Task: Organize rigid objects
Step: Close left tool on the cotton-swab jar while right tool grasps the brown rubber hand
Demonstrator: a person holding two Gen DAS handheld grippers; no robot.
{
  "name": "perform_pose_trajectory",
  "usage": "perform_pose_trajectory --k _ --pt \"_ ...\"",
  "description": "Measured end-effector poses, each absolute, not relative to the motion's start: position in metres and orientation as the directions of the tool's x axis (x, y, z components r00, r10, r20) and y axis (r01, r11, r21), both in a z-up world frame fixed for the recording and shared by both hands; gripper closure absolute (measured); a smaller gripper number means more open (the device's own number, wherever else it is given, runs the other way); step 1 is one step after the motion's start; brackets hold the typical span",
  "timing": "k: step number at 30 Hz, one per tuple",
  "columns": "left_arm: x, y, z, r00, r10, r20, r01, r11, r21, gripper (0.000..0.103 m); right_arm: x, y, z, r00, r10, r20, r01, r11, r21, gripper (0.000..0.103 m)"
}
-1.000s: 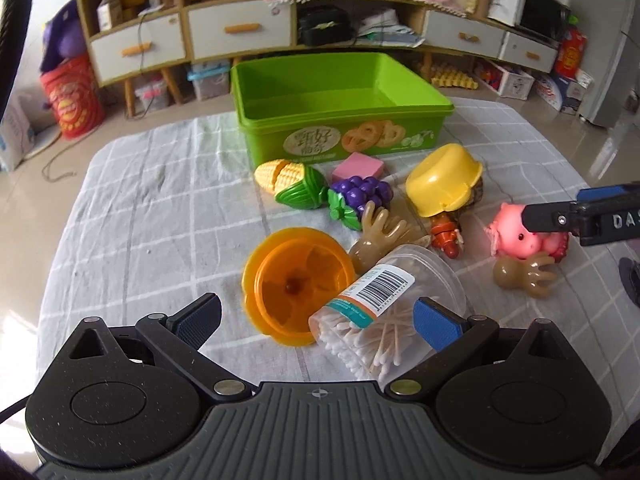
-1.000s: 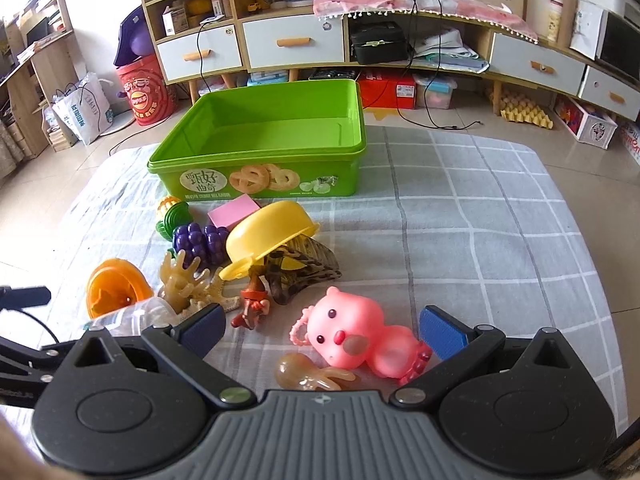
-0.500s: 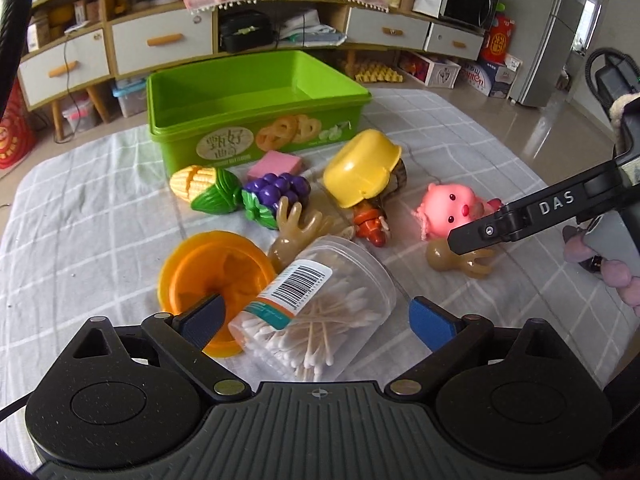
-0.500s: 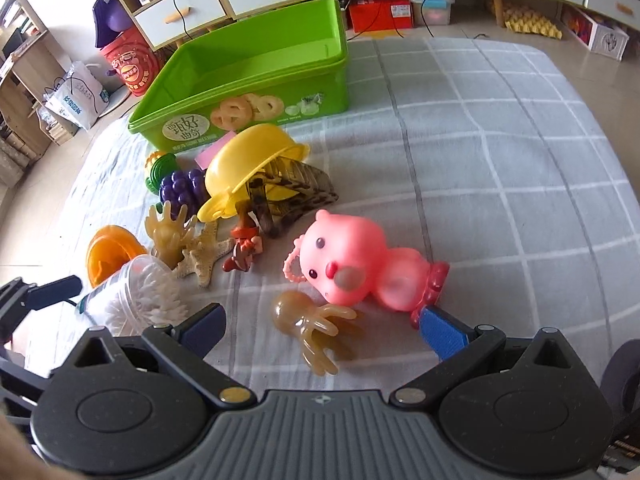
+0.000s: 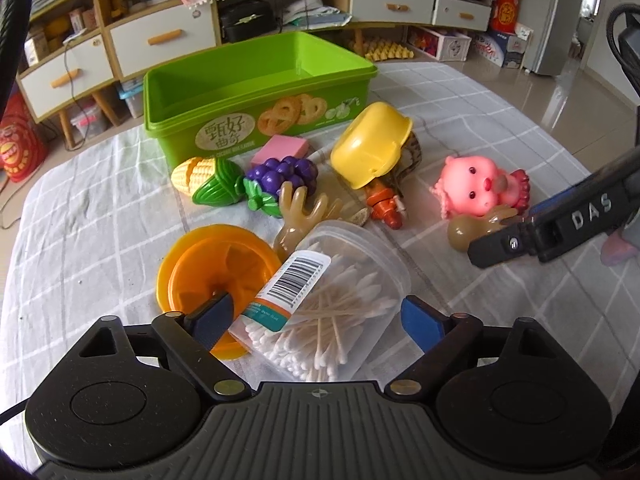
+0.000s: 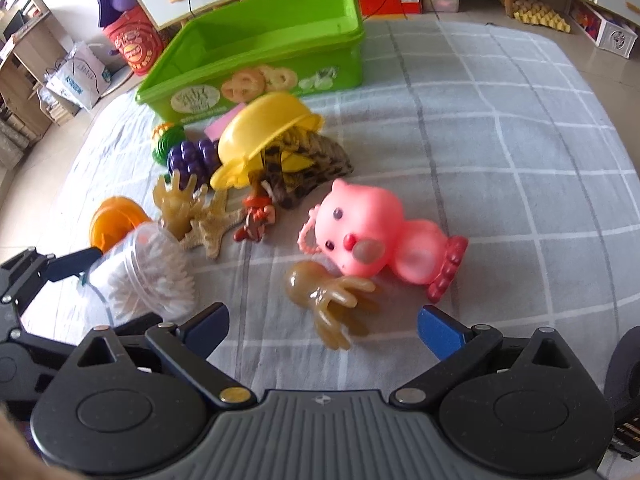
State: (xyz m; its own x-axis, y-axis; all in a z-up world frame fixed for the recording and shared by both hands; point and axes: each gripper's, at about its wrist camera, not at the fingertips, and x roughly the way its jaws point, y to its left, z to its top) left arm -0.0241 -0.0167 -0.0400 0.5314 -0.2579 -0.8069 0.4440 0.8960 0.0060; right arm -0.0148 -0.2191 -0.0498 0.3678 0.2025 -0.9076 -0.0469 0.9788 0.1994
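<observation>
My left gripper (image 5: 316, 322) is open, its blue pads on either side of a clear jar of cotton swabs (image 5: 324, 308) that lies on its side; the pads do not visibly touch it. An orange lid (image 5: 212, 272) lies beside the jar. My right gripper (image 6: 322, 330) is open just short of a brown rubber octopus (image 6: 324, 292) and a pink toy pig (image 6: 372, 232). A green bin (image 5: 256, 96) stands empty behind a toy corn (image 5: 206, 180), purple grapes (image 5: 280, 178) and a yellow bowl (image 5: 370, 144).
A brown hand-shaped toy (image 5: 300, 212), a pink block (image 5: 280, 148), a small orange figure (image 5: 386, 204) and a starfish (image 6: 208, 224) lie among the toys on the checked cloth (image 6: 500, 160). Cabinets and drawers (image 5: 160, 40) stand beyond the table.
My left gripper has moved forward, so the swab jar now lies between its pads. My right gripper has dropped and closed in on the octopus and the pig.
</observation>
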Motion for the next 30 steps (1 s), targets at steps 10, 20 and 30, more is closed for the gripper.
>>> perform_pose_trajectory --k 10,20,30 --pt "-0.021 -0.015 -0.04 0.527 -0.271 -0.805 0.422 0.906 -0.029 0.016 -0.01 -0.207 -0.068 0.372 0.181 -0.91 -0.062 0.983 0.17 0.049" --pt "-0.017 -0.008 -0.034 0.525 -0.3 -0.796 0.374 0.922 -0.101 0.025 -0.016 -0.205 -0.063 0.418 0.229 -0.879 -0.093 0.973 0.21 0.088" --pt "-0.016 -0.008 -0.03 0.537 -0.318 -0.782 0.356 0.925 -0.132 0.03 -0.018 -0.209 -0.053 0.447 0.291 -0.846 -0.097 0.956 0.277 0.088"
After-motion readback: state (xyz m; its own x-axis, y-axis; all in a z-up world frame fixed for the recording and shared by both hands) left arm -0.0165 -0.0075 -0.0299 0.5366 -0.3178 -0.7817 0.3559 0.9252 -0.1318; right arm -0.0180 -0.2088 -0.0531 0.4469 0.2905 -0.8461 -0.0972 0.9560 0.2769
